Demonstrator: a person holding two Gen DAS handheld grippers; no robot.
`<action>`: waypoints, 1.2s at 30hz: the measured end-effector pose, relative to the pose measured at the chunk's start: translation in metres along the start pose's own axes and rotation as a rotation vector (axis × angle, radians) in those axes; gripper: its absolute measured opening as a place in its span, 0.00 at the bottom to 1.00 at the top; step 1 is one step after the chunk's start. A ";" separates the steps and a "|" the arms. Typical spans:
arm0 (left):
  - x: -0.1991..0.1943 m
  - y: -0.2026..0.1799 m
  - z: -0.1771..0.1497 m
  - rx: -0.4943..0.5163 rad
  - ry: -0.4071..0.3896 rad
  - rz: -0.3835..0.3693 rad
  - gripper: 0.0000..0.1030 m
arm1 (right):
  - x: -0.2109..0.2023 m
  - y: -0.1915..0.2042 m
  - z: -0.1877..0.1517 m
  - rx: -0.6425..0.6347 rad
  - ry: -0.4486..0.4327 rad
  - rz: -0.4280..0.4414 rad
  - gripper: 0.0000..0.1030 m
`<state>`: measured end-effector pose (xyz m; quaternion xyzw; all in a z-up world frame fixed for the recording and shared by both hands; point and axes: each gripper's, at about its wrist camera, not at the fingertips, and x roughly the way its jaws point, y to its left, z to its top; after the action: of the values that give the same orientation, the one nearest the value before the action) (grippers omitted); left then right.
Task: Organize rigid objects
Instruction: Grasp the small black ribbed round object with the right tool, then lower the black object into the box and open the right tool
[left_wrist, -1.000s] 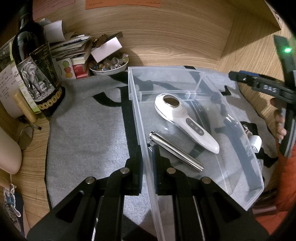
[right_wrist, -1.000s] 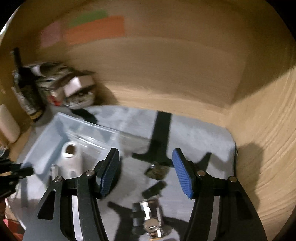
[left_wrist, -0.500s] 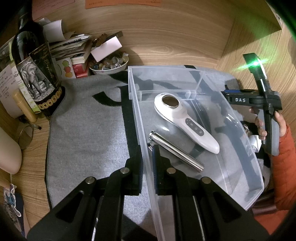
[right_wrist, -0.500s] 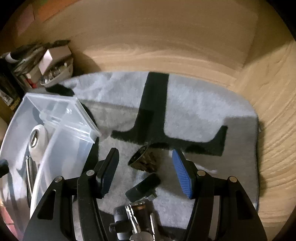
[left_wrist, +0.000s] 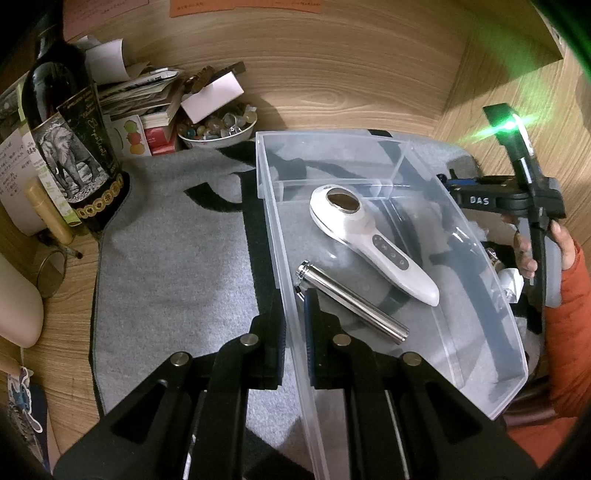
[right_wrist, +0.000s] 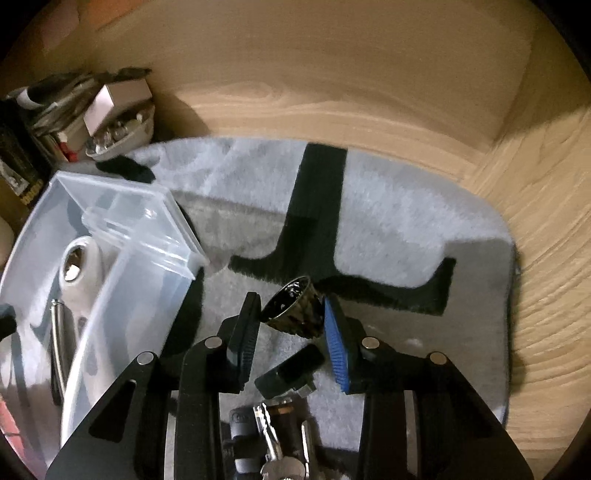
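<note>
A clear plastic bin (left_wrist: 476, 325) lies on a grey mat and holds a white handheld device (left_wrist: 373, 240) and a silver metal cylinder (left_wrist: 351, 301). My left gripper (left_wrist: 293, 325) is shut on the bin's left wall. In the right wrist view my right gripper (right_wrist: 291, 325) has closed onto a small dark shiny cup (right_wrist: 293, 310) lying tilted on the mat; both pads touch it. The bin (right_wrist: 147, 236) is to its left. The right gripper also shows in the left wrist view (left_wrist: 509, 199), beyond the bin's right wall.
A dark wine bottle (left_wrist: 70, 147), books, papers and a bowl of beads (left_wrist: 214, 129) crowd the back left corner. A black clip (right_wrist: 291, 369) and a key bunch (right_wrist: 273, 435) lie on the mat (right_wrist: 406, 229) under my right gripper. Wooden walls enclose back and right.
My right gripper dropped toward the mat and its fingers closed from wide open onto the dark cup. The left gripper and the bin stayed still.
</note>
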<state>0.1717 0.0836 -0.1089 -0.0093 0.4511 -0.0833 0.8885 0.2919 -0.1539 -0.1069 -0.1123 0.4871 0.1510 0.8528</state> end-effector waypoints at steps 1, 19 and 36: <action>0.000 0.000 0.001 -0.001 0.000 0.000 0.09 | -0.006 0.001 0.000 0.000 -0.014 -0.001 0.31; 0.001 0.001 0.002 -0.002 0.002 0.003 0.09 | -0.084 0.051 -0.002 -0.090 -0.306 0.008 0.31; 0.001 0.001 0.003 -0.001 0.002 0.004 0.09 | -0.067 0.117 -0.015 -0.232 -0.239 0.149 0.31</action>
<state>0.1743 0.0844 -0.1080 -0.0088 0.4519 -0.0812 0.8883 0.2051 -0.0597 -0.0618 -0.1546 0.3684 0.2813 0.8725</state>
